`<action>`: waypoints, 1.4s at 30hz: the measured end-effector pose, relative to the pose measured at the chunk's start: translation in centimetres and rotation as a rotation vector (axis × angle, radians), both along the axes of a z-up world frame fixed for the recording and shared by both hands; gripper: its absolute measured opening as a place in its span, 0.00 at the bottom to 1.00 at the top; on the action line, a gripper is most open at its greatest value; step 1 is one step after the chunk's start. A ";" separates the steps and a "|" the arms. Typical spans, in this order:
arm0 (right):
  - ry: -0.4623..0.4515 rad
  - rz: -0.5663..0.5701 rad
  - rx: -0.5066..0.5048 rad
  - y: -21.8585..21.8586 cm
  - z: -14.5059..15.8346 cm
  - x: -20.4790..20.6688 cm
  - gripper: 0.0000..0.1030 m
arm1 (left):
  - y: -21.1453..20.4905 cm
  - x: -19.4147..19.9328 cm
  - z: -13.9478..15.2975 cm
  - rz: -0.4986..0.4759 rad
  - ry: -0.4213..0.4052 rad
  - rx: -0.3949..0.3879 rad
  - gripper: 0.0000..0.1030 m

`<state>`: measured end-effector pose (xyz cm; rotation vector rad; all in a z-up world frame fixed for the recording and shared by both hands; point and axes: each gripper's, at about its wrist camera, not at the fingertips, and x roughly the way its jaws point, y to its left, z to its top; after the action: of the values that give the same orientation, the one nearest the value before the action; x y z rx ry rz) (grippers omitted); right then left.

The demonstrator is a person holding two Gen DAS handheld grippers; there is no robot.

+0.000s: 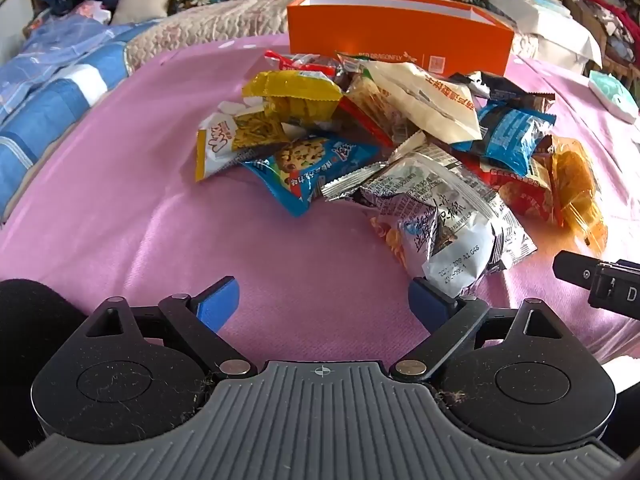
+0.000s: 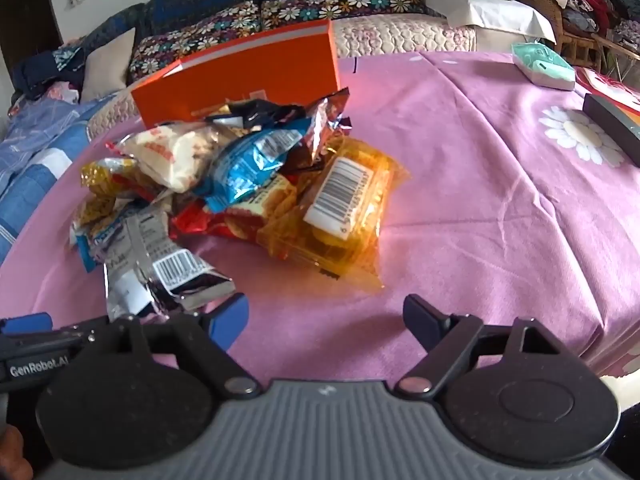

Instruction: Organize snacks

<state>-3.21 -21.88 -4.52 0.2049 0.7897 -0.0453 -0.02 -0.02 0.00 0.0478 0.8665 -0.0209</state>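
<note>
Pink cloth (image 1: pixel 132 208), crinkly mixed snack pkts (image 1: pixel 360 140)

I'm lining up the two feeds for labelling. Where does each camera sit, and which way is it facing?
Left wrist: rides the left hand-held gripper, tilted down at the snack pile on the pink cloth; its open fingers and the right gripper's tip show.
Right wrist: rides the right hand-held gripper, facing the pile from the other side; its open fingers show.
Shared: pile, orange box, silver packet.

Orange box (image 1: pixel 400 36) base hidden behind snack pile (image 1: pixel 380 140); interior unseen.
</note>
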 end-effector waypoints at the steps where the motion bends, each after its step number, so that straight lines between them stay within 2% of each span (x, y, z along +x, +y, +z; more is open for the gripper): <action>1: 0.000 -0.002 0.001 -0.1 0.0 0.0 0.83 | 0.0 0.0 0.0 0.000 -0.001 0.003 0.60; 28: 0.002 0.001 0.005 0.0 -0.1 0.0 0.83 | -0.6 0.3 -0.4 -0.010 0.017 0.003 0.62; 42: 0.002 0.001 0.006 0.0 -0.1 0.1 0.83 | -0.9 0.4 -0.6 -0.010 -0.004 0.013 0.62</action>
<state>-3.16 -21.91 -4.62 0.2100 0.7920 -0.0427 0.35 -0.92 -0.61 0.0642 0.8623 -0.0243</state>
